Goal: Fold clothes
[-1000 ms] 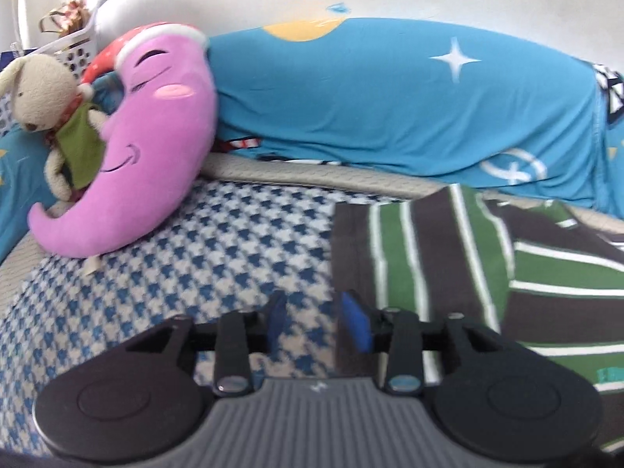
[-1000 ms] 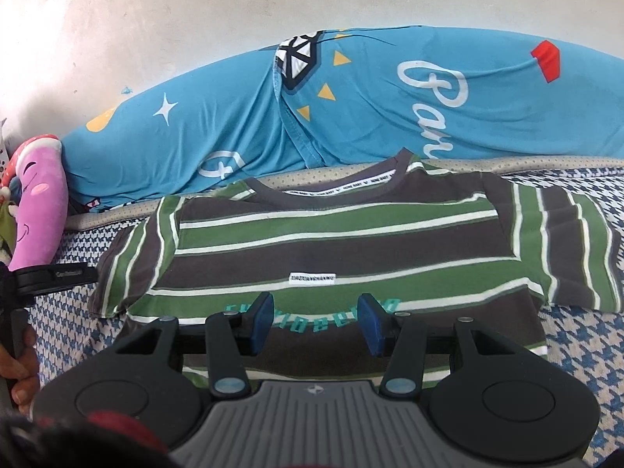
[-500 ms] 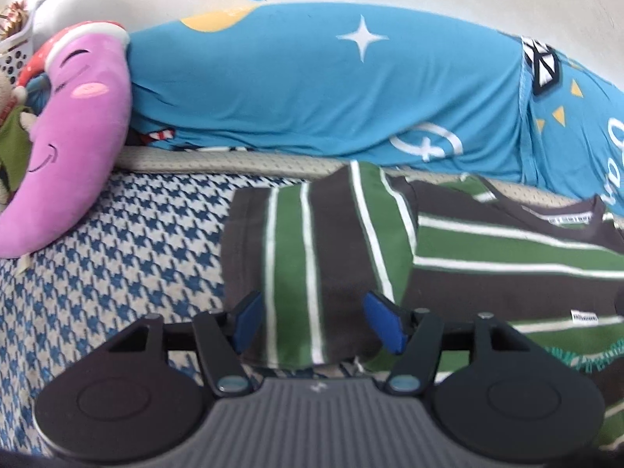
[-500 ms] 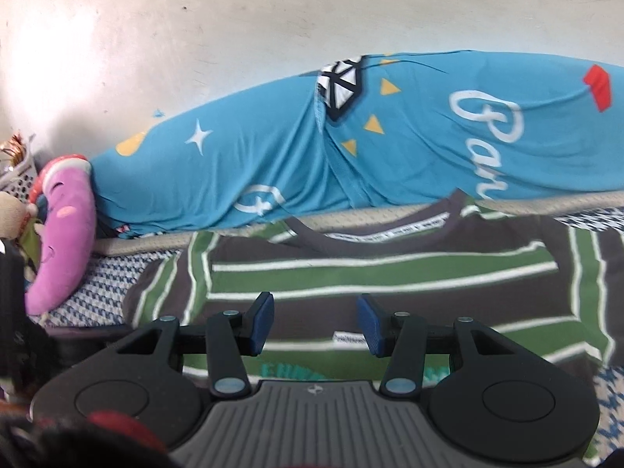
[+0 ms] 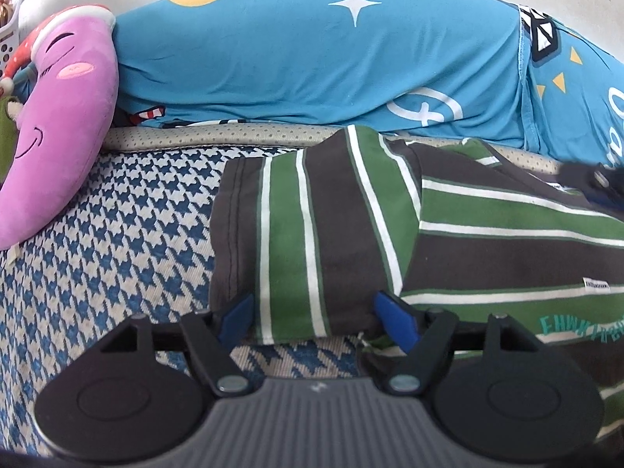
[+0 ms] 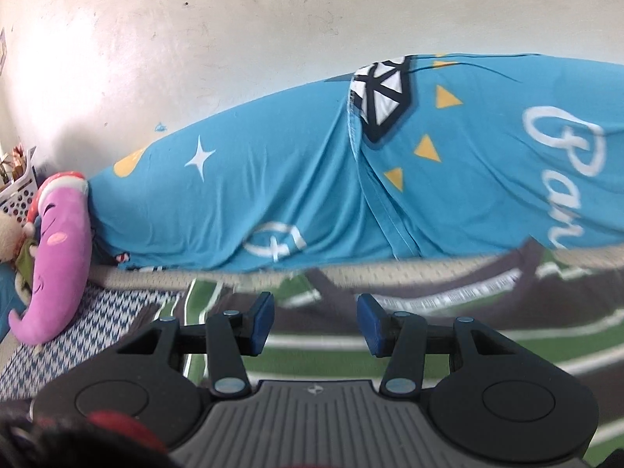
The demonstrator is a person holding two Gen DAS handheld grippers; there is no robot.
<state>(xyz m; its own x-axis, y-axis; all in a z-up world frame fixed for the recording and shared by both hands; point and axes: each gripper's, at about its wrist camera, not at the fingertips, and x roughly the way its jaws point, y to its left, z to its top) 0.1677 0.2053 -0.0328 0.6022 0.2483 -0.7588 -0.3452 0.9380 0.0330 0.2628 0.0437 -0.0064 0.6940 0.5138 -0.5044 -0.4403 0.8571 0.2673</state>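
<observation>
While your left gripper [image 5: 314, 318] hangs over the near edge of the striped T-shirt [image 5: 487, 241], its fingers [image 5: 236, 314] have just been opening and now stand wide apart, with the folded sleeve [image 5: 312, 241] lying between them and untouched by the pads. The shirt lies flat on the houndstooth bed cover [image 5: 117, 241], its sleeve turned in over the body. Beyond the shirt runs the blue bolster [image 5: 312, 70]; to the shirt's left rests the pink moon pillow [image 5: 62, 117]. Your right gripper [image 6: 314, 325] hovers above the shirt near its collar, fingers apart and holding nothing.
</observation>
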